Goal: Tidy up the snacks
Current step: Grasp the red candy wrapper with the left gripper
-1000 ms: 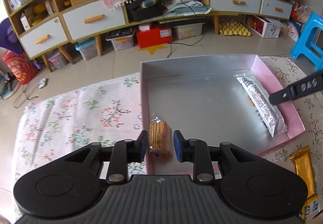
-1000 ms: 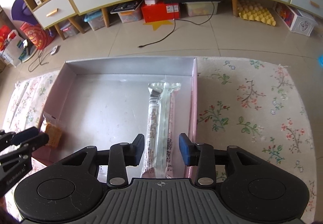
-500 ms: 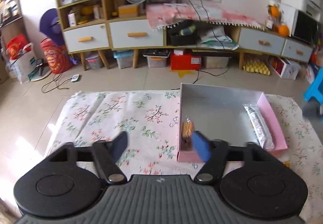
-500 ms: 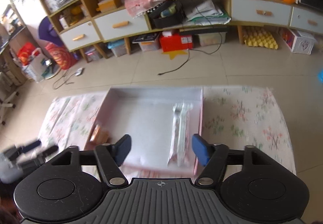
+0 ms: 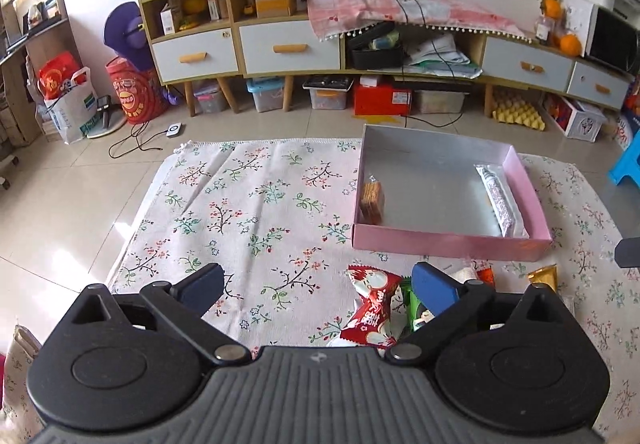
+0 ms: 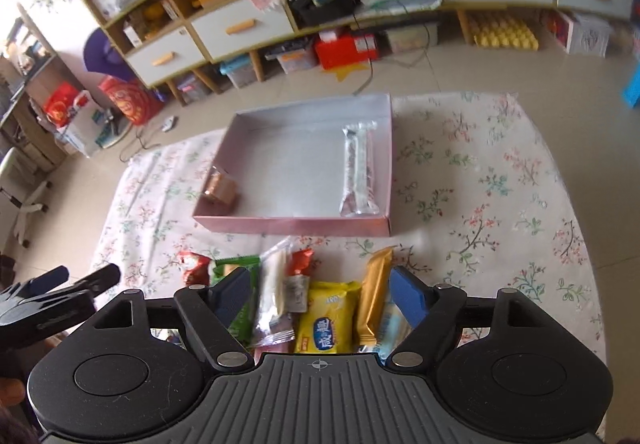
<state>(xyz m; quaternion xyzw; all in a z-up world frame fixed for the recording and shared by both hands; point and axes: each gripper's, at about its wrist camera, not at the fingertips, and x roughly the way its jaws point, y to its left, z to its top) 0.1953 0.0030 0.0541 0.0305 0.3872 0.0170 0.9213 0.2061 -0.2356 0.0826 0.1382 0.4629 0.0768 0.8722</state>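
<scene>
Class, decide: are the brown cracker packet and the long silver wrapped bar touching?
Apart. The right wrist view shows bare silver box floor between cracker packet and bar.

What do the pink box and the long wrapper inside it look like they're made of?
Pink box: probably cardboard, thin straight folded walls, with a silvery, dully reflective lining. Long snack packet: likely clear glossy plastic film, with crimped ends and bright glare; its contents aren't clear.

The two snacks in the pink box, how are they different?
The cracker pack is short, stubby and brown; the silver stick pack is long, thin and shiny. The cracker pack sits at the left wall of the pink box; the silver stick pack lies along the right wall. Both are already in the box.
</scene>
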